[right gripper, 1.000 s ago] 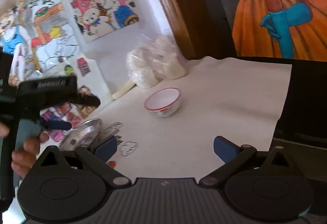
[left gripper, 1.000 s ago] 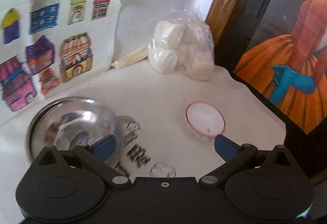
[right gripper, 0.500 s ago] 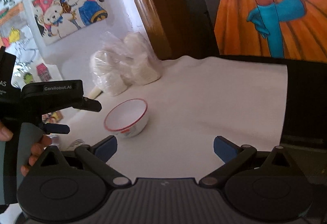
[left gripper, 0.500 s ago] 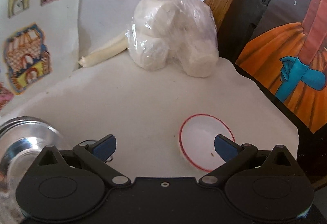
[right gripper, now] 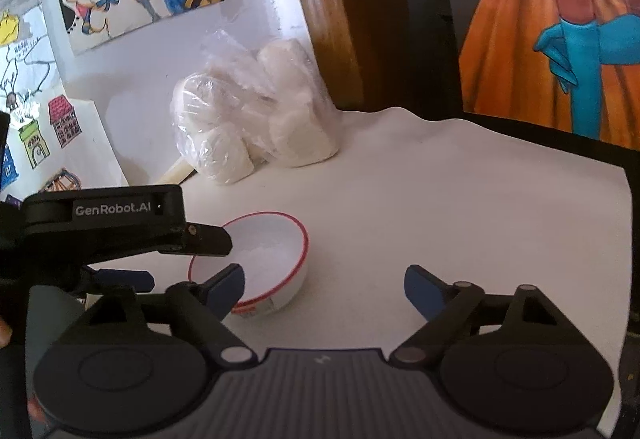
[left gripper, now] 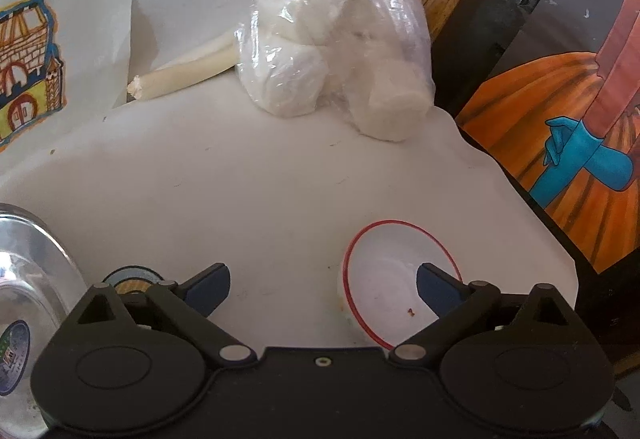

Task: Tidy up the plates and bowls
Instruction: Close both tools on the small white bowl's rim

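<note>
Jaws of the left gripper (left gripper: 323, 281) stand apart, angled down, one finger over the white bowl (left gripper: 394, 279) at four o'clock. The right gripper (right gripper: 324, 289) is closing on nothing. The steel bowl (left gripper: 28, 279) is cut off at nine o'clock.

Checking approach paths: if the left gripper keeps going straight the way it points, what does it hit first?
Probably the white tablecloth, just left of the red-rimmed bowl. The left gripper is open and tilted down; its right finger looks to be over the bowl, so that could touch the bowl first. Depth is unclear.
</note>
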Demonstrator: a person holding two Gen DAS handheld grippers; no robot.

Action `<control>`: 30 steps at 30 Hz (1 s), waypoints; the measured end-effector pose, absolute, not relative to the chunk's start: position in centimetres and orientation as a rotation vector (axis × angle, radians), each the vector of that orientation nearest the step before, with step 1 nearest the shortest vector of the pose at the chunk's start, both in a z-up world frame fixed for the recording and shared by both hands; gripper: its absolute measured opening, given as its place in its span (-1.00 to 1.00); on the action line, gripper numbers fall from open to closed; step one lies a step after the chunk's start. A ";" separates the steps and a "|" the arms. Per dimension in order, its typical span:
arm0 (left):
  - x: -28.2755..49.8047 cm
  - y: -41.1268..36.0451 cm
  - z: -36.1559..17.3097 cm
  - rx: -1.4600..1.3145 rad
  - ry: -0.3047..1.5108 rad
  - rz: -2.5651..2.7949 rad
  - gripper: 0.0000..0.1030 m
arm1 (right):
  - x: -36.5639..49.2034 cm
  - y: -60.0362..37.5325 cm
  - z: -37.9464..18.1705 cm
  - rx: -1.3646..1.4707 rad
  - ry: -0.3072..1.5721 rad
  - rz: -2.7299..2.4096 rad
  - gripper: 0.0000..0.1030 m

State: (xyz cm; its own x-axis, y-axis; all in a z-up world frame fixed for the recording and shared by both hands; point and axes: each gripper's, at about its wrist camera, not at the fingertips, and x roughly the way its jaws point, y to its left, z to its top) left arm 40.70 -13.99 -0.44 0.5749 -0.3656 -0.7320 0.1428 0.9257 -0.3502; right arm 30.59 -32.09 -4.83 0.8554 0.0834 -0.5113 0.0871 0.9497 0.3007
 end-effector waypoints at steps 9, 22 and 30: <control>40.6 -14.7 -0.4 -0.222 0.899 -0.371 0.31 | 31.5 -31.9 -5.4 0.349 0.560 0.012 0.29; 40.3 -14.8 -1.1 -0.181 0.952 -0.407 -0.62 | 32.3 -31.8 -5.8 0.419 0.586 0.078 -0.43; 37.5 -14.0 0.5 -0.174 0.919 -0.424 -0.76 | 30.3 -31.5 -5.9 0.488 0.580 0.115 -0.65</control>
